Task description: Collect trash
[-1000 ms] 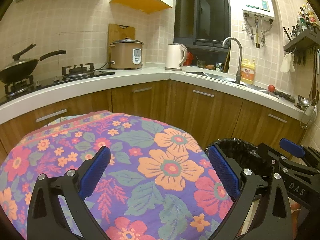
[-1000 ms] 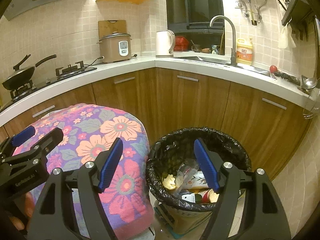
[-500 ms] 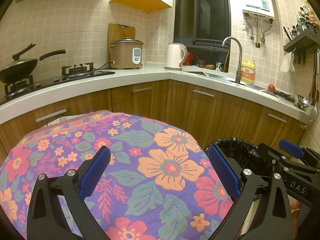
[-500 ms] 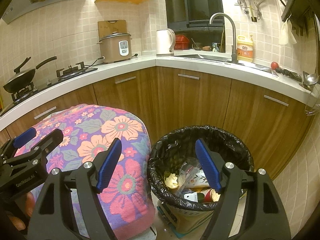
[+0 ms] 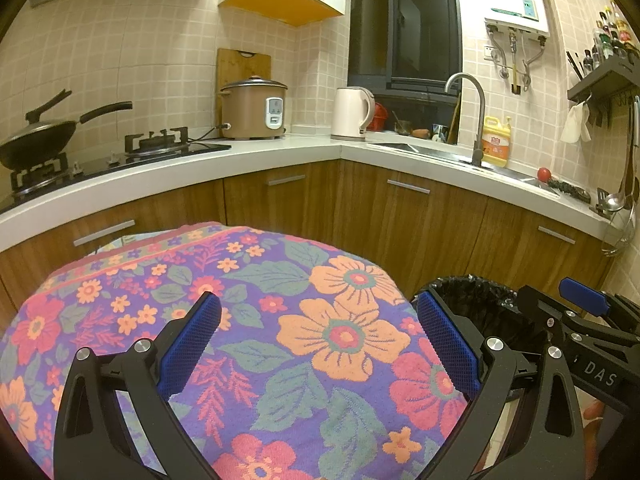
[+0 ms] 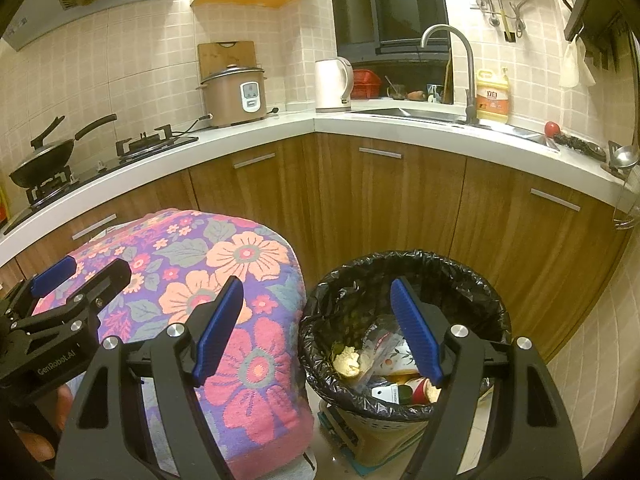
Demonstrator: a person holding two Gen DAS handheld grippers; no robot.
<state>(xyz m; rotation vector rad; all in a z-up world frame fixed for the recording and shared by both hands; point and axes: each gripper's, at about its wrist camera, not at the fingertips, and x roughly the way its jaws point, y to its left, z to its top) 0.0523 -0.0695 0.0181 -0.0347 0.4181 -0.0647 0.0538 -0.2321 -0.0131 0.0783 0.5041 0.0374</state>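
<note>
A trash bin lined with a black bag (image 6: 404,276) stands on the floor by the wooden cabinets. It holds several pieces of trash: wrappers, food scraps and a can (image 6: 394,372). My right gripper (image 6: 318,328) is open and empty, above the bin's near left rim. My left gripper (image 5: 318,340) is open and empty, above a table covered with a floral cloth (image 5: 280,320). The bin's rim (image 5: 476,292) shows at the right of the left wrist view, partly hidden by the right gripper (image 5: 584,304). No trash shows on the cloth.
The floral-cloth table (image 6: 224,280) stands just left of the bin. An L-shaped counter (image 6: 360,124) runs behind, with a wok (image 6: 44,156), rice cooker (image 6: 236,96), kettle (image 6: 332,84), sink tap (image 6: 464,64) and soap bottle (image 6: 492,96). Wooden cabinets (image 6: 400,200) stand below it.
The right gripper has risen or tilted slightly, so the bin sits a little lower in its view. The left gripper has not visibly moved. Both stay open.
</note>
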